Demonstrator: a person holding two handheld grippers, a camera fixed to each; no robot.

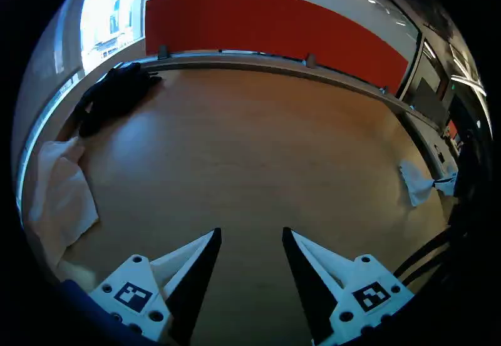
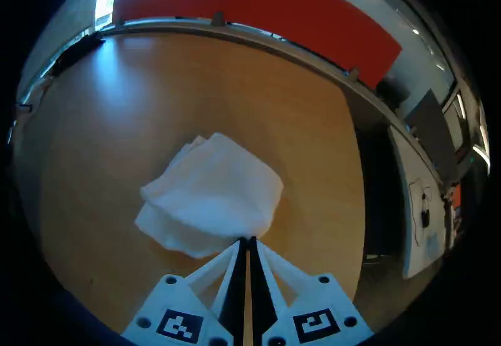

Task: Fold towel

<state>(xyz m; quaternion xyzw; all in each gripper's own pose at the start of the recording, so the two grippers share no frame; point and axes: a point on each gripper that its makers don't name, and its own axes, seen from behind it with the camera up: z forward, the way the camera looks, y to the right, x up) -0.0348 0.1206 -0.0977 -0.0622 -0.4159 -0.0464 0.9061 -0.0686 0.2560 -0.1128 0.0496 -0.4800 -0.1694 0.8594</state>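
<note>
Pinching towel (image 2: 213,189) edge, right gripper (image 2: 246,241) jaws closed, left gripper (image 1: 250,236) jaws wide over table (image 1: 250,146), black cloth (image 1: 116,92) beyond

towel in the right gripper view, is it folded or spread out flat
Folded: the white towel forms a compact stack, with several layered edges showing along its left side.

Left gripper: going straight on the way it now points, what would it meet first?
Probably the bare table itself: the left gripper, jaws open, seems angled down at it. Nothing lies in that line before the rail at the far edge, though depth is unclear.
</note>
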